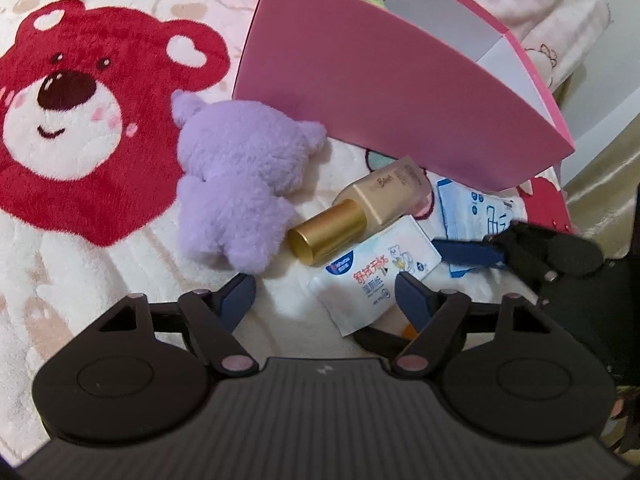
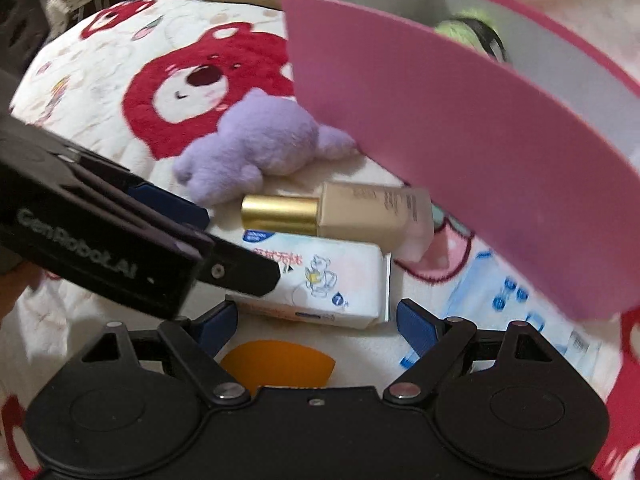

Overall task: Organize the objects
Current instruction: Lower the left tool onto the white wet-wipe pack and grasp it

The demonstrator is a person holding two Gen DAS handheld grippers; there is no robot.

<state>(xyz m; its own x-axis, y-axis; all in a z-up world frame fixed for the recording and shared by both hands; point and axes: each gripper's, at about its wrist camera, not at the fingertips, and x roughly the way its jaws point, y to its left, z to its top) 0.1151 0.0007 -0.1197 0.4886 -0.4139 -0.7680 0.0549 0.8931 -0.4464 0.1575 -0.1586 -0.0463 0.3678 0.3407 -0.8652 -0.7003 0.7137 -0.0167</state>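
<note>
Fluffy lilac plush bear (image 1: 240, 188) laid at frame centre on cream fleece bear-print blanket (image 1: 80, 264), beige gold-capped bottle (image 1: 360, 212) and white wipes pack (image 1: 372, 276) beside, tall pink cardboard box (image 1: 380, 80) behind, left gripper (image 1: 324, 292) and right gripper (image 2: 316, 320) jaws spread, nothing grasped

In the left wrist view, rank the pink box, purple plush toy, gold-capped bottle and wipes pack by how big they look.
1. pink box
2. purple plush toy
3. gold-capped bottle and wipes pack: look alike, unranked.

blanket (image 1: 80, 280) | on it: box (image 1: 380, 100), plush (image 1: 240, 184), bottle (image 1: 360, 212), tissues (image 2: 328, 280)
</note>
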